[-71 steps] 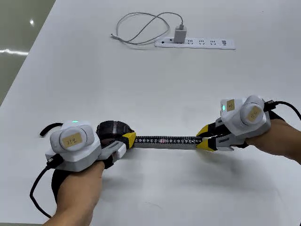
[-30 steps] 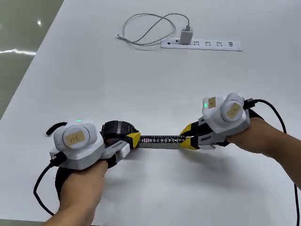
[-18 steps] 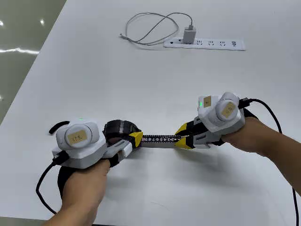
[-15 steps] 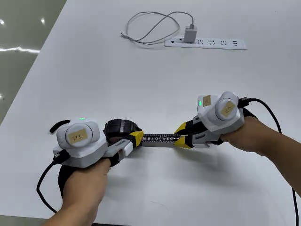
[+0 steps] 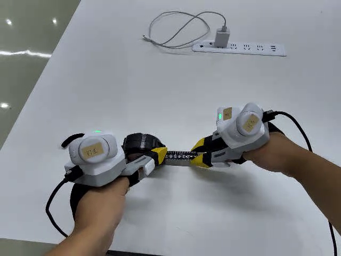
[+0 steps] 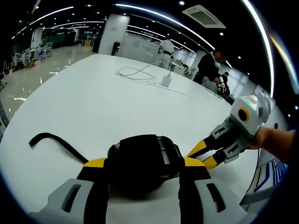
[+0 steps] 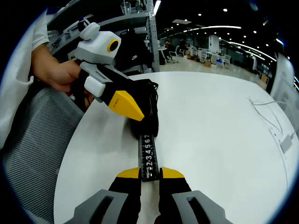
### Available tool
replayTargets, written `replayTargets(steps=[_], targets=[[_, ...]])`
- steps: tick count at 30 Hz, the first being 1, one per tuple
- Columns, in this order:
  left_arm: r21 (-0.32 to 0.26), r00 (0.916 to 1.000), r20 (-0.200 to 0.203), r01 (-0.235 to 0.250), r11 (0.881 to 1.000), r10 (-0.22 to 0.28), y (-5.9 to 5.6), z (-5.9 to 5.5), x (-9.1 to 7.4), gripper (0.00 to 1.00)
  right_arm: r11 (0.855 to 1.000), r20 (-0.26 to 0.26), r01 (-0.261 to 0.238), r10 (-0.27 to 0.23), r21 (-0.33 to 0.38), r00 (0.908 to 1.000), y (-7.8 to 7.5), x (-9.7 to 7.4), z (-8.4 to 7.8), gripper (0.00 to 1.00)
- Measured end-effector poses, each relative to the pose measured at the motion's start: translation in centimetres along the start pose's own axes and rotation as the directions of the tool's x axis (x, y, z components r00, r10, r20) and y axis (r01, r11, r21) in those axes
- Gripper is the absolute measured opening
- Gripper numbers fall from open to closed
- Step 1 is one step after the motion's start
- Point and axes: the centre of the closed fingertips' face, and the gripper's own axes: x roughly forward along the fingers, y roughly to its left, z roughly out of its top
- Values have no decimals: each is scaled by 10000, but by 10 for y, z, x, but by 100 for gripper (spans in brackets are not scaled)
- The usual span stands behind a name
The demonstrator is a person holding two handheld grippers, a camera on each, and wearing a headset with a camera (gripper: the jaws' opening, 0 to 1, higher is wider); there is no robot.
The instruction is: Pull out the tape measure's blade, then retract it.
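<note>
Tape measure (image 5: 139,145), black and round, sits on a white surface (image 5: 160,80) near the person's edge, clamped between the yellow-tipped jaws of the left gripper (image 6: 144,168). A short length of numbered blade (image 7: 147,150) runs flat from the case to the right gripper (image 7: 149,174), whose jaws are pinched narrow on the blade's end. A power strip (image 5: 240,48) with a plugged-in charger (image 5: 221,38) and looped cable (image 5: 176,29) lies far back on the surface

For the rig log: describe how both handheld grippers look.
Left gripper and right gripper match: rounded white housings, a tan label sticker on top, a green light, grey-and-black jaws with yellow tips, and a black cable trailing from each.
</note>
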Motion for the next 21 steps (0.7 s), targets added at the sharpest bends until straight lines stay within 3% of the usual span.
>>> replayTargets(steps=[21], targets=[[56, 10000, 8, -7, 10000, 7, 0, -1, 0, 56, 9999, 286, -35, 38, -105, 9996, 2, 22, 19, 10]])
